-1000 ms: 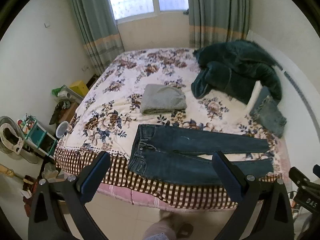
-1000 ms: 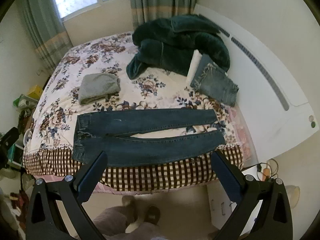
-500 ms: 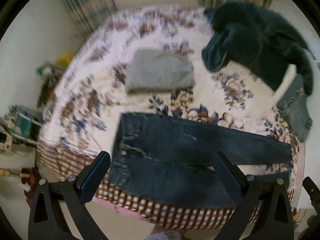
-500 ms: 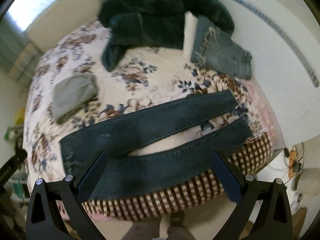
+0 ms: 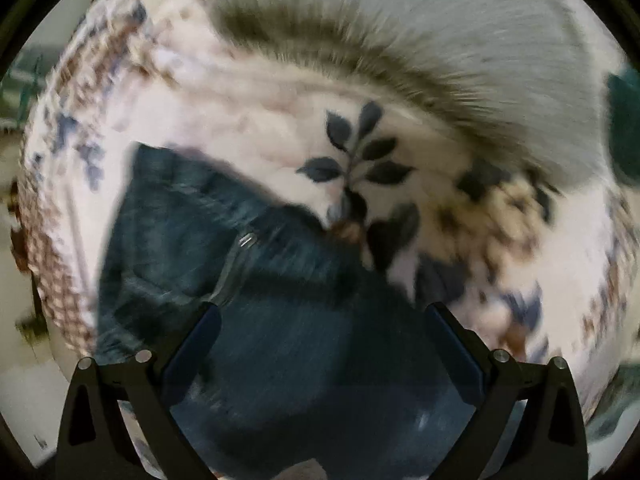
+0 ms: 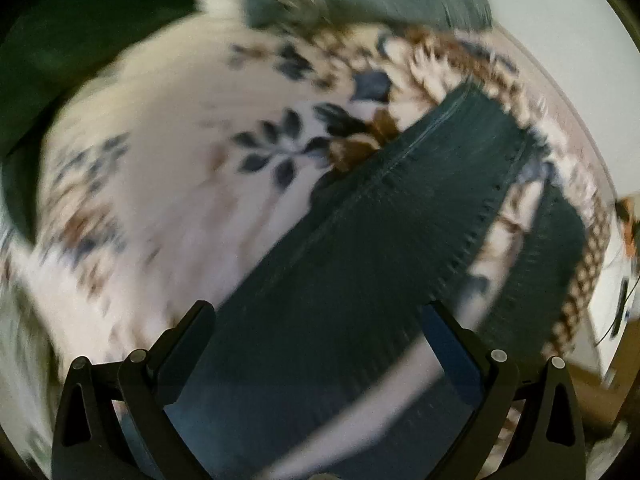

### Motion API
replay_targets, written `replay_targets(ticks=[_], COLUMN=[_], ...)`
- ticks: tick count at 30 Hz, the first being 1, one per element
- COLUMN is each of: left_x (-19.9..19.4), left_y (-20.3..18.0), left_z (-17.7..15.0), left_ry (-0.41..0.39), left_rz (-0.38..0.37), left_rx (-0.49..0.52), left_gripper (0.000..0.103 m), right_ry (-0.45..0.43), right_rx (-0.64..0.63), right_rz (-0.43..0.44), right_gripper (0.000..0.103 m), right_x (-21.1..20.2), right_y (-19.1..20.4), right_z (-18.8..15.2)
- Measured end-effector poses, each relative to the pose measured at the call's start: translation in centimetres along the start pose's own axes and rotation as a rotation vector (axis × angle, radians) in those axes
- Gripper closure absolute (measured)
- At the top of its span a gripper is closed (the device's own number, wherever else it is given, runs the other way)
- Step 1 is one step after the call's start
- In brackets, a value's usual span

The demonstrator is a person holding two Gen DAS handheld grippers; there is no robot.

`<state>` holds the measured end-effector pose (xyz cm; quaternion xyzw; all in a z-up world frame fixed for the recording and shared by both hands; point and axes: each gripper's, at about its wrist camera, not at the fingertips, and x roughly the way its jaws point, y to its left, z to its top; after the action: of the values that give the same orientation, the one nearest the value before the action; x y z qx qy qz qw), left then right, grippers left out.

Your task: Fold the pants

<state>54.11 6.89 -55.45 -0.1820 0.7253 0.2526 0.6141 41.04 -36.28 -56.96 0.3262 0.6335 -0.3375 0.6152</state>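
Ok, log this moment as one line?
phase: approach | left gripper: jaws open, over dark blue denim jeans waist | right gripper: jaws open, over leg | no grasp

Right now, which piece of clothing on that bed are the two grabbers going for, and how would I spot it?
Look at the bed's floral cover. Near its checkered edge lie the dark blue jeans, spread flat. Unlike the folded grey garment further up the bed, they are unfolded, with two long legs side by side.

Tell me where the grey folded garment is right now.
In the left wrist view the grey folded garment fills the blurred top right, lying on the floral bedspread beyond the dark jeans that the open left tongs hang over.
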Motion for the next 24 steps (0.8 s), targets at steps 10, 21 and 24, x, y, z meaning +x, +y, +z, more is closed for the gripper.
replay_targets(ticks=[10, 21, 24], left_x=[1.3, -10.7, -14.9], left_y=[0.7, 7.6, 10.6], left_z=[-1.9, -15.1, -20.4], left_ry=[-0.010, -0.195, -0.230], left_rz=[0.034, -0.290, -0.371], left_rx=[-0.054, -0.018, -0.010], left_gripper=[0.026, 0.093, 0.093], right_ry=[0.086, -0.017, -0.047], right_rx=[0.034, -0.115, -0.148], right_rz=[-0.065, 0.074, 0.137], right_gripper=[0.016, 0.095, 0.095], right_x=[8.4, 4.1, 1.7], right_y=[0.3, -2.9, -5.8], right_z=[3.9, 0.5, -0.7])
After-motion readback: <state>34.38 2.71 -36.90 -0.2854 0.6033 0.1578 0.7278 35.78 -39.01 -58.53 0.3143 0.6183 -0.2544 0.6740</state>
